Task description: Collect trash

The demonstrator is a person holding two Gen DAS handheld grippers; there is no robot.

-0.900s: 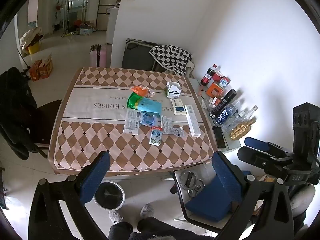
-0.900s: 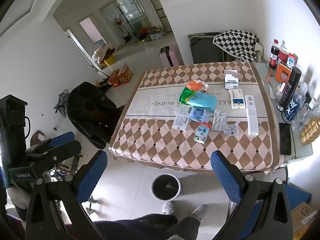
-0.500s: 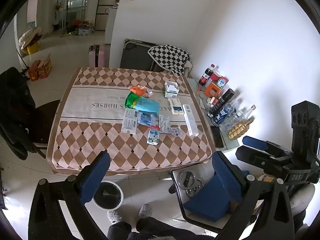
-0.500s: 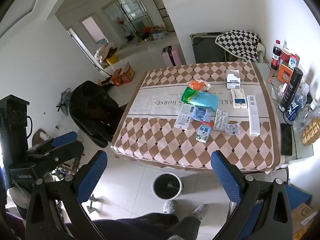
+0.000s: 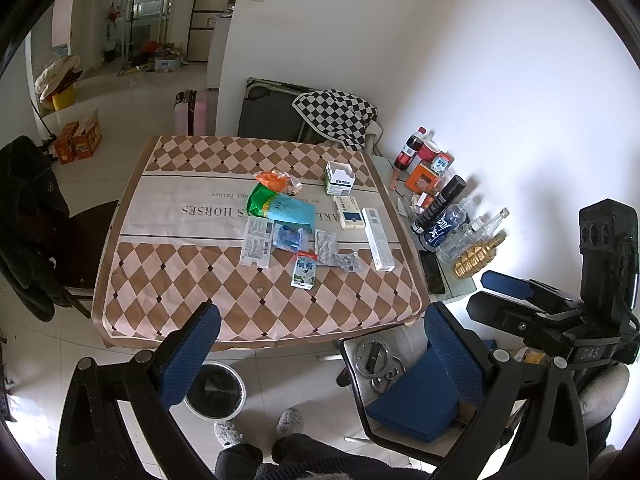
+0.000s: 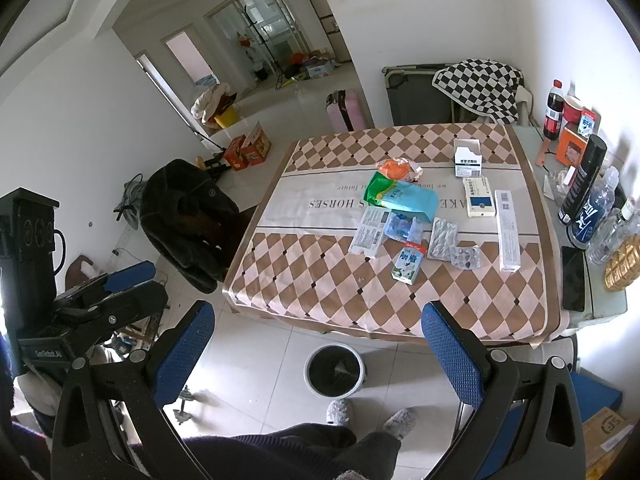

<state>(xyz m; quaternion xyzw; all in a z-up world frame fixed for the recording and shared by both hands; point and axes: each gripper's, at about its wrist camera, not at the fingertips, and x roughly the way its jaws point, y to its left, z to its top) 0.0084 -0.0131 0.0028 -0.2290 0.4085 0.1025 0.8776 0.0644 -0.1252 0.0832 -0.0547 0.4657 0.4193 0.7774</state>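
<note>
My left gripper point(image 5: 320, 356) fills the lower part of the left wrist view, jaws spread wide and holding nothing; my right gripper point(image 6: 316, 350) sits likewise at the bottom of the right wrist view, wide apart and empty. Both hang short of the table point(image 5: 192, 280), whose checked cloth occupies the frame centre. The trash lies clustered right of centre on the cloth: a milk carton point(image 5: 304, 270) nearest me, blister packs point(image 5: 328, 246) just beside it, a white leaflet point(image 5: 256, 242), a small blue packet point(image 5: 288, 237), a green-and-blue bag point(image 5: 280, 208) with an orange wrapper point(image 5: 274, 178) above it, an open white box point(image 5: 339, 178), a flat box point(image 5: 349, 212) and a long white box point(image 5: 378, 240). The waste bin point(image 6: 335, 370) stands on the floor at lower centre, below the table's near edge. Bottles point(image 5: 440, 208) crowd a side shelf at right; a dark jacket point(image 6: 184, 216) drapes a chair at left. My slippered feet point(image 6: 368, 416) appear just below the bin.
</note>
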